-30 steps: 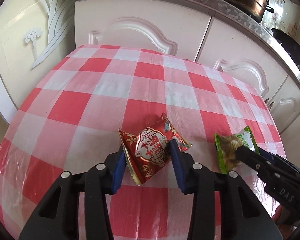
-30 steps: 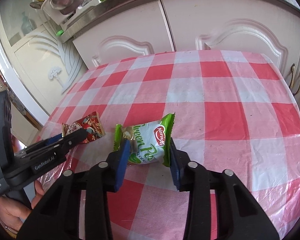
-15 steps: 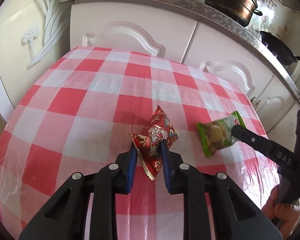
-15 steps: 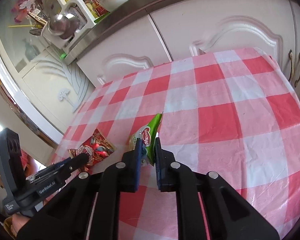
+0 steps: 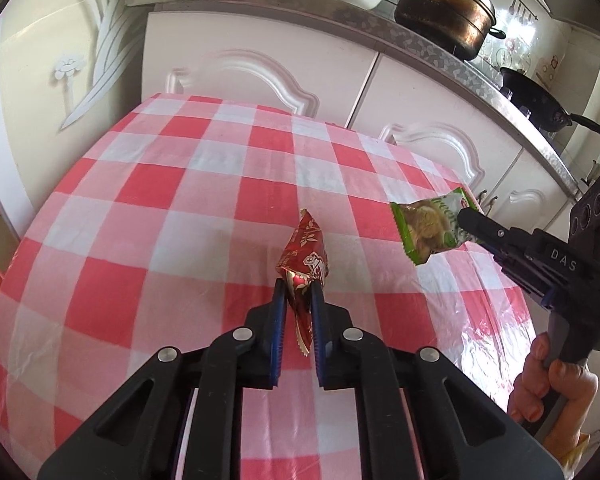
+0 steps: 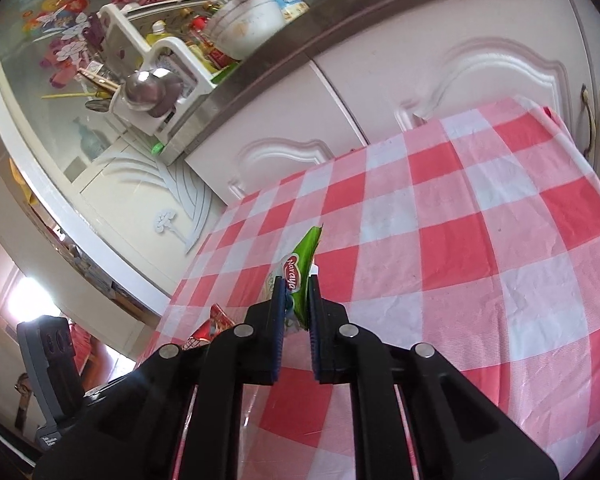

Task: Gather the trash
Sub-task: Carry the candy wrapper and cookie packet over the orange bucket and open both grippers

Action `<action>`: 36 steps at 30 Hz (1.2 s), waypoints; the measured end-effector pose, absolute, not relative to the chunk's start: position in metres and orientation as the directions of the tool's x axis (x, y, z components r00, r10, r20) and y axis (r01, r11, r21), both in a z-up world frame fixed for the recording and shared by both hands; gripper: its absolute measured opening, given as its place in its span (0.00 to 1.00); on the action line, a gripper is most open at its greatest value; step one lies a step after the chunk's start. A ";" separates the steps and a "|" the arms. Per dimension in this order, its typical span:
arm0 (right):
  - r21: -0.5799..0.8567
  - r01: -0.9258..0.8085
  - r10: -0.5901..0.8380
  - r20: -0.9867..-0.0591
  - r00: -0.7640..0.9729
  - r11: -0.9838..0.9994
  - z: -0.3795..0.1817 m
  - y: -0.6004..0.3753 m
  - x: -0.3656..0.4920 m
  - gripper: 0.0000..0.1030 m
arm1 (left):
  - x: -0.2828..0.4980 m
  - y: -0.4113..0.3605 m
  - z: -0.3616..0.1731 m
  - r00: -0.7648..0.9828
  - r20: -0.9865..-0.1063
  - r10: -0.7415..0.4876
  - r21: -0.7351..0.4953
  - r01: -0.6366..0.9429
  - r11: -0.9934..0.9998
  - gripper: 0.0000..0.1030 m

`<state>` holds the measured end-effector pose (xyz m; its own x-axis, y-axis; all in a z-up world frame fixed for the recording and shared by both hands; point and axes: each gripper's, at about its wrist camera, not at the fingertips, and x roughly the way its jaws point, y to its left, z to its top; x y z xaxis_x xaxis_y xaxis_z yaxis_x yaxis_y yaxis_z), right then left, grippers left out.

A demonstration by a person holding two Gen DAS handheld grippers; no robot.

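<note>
While the blue pads of the left gripper [image 5: 298, 286] are pressed nearly together, a red wrapper [image 5: 305, 258] is pinched between them at the centre of the left wrist frame, its crumpled upper end standing up above the fingertips and its serrated lower edge hanging down between the fingers. Clear of the checked tablecloth [image 5: 148, 216], the wrapper is held raised over it. At the right edge of the same frame, the right gripper [image 5: 466, 216] is seen clamped on a green packet [image 5: 426, 228], which is likewise lifted off the cloth, and a hand [image 5: 548, 384] is seen around the handle at the lower right. From the right wrist view, the right gripper's pads are shown closed to a narrow gap on the green packet near the frame centre, with its tip pointing upward. Part of the red wrapper and the body of the left gripper are visible in the lower left of that frame. Behind the table, white cabinet doors [image 5: 260, 76] are lined along the upper part of the left wrist frame, and a dark pot [image 5: 444, 20] is set on the counter at the upper right.
</note>
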<state>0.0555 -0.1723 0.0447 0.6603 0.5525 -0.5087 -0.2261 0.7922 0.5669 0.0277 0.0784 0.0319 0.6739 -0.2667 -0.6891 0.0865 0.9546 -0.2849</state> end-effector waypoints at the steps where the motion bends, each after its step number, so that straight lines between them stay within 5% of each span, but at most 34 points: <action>1: 0.563 -0.234 0.555 -0.506 0.660 0.792 0.047 -0.169 0.054 0.12 | 0.025 0.081 0.033 0.675 -0.687 -0.267 -0.286 0.086 0.954 0.12; 36: 0.351 -0.456 0.571 -0.595 0.565 0.818 0.076 -0.020 -0.013 0.12 | -0.063 0.219 0.035 0.741 -0.618 -0.262 -0.396 -0.006 0.918 0.09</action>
<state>-0.0133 -0.0197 0.0757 0.5654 0.5710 -0.5952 -0.4565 0.8177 0.3507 -0.0626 0.2191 0.0350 0.7413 -0.2619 -0.6180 -0.0062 0.9180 -0.3965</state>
